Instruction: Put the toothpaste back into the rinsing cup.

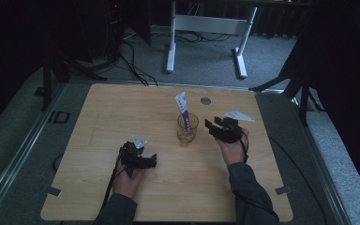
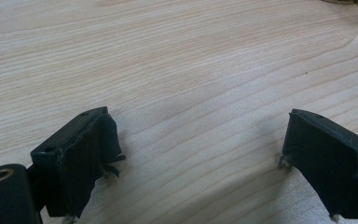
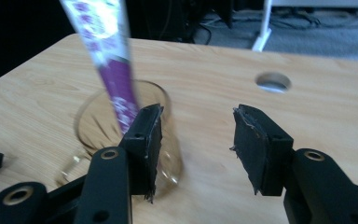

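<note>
Left gripper (image 1: 139, 158): jaws spread, nothing held; rested low on the table (image 1: 122, 108), farther off
Right gripper (image 1: 218, 124): jaws parted, empty; nearer
Glass (image 1: 187, 129): just left of the right gripper
Sachet (image 1: 183, 109): stood in the glass; long axis leaned up-left

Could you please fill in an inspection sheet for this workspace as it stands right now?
Surface: pale wooden table, with a round grommet hole.
Job's things: clear glass upright at centre; purple-and-white sachet leaning inside it.
Clutter: nothing seen.
Grippers: left tongs open over bare wood; right tongs open beside the glass, nothing between the jaws.
Cables: black cable trailing from the left tongs; more on the floor.
Surroundings: grey carpet, white desk frame, dark stands.
</note>
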`<action>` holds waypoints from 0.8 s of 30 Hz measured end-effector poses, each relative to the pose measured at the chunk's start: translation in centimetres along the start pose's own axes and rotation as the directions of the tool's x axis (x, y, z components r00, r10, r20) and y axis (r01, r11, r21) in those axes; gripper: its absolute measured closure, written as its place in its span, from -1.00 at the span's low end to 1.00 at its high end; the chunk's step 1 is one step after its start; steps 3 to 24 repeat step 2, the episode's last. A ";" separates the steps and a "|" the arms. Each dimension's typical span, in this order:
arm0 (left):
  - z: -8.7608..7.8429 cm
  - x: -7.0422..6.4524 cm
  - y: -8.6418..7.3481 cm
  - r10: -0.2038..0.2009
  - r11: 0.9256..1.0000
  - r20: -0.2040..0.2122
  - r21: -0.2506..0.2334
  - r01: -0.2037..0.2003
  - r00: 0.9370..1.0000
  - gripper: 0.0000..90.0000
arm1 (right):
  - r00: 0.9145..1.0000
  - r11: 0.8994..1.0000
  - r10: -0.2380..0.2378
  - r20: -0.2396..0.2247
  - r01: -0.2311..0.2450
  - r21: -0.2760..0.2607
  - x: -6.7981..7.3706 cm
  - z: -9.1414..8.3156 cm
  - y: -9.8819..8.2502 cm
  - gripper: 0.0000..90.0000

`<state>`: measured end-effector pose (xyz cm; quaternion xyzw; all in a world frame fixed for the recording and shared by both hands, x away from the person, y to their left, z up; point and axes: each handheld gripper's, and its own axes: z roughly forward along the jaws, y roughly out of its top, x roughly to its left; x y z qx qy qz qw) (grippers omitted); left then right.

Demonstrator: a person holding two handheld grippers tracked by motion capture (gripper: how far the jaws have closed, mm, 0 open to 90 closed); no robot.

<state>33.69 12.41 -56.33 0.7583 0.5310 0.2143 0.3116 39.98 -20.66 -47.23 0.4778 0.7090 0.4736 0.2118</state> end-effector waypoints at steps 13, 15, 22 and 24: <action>0.0 0.0 0.0 -0.002 1.000 0.000 0.000 0.002 1.000 -0.82 | 0.999 0.999 0.043 0.027 -0.044 0.029 -1.4 -0.6 -0.9 0.12; 0.0 0.0 0.0 -0.002 1.000 0.000 0.000 0.002 1.000 -0.82 | 0.999 0.999 0.043 0.027 -0.044 0.029 -1.4 -0.6 -0.9 0.12; 0.0 0.0 0.0 -0.002 1.000 0.000 0.000 0.002 1.000 -0.82 | 0.999 0.999 0.043 0.027 -0.044 0.029 -1.4 -0.6 -0.9 0.12; 0.0 0.0 0.0 -0.002 1.000 0.000 0.000 0.002 1.000 -0.82 | 0.999 0.999 0.043 0.027 -0.044 0.029 -1.4 -0.6 -0.9 0.12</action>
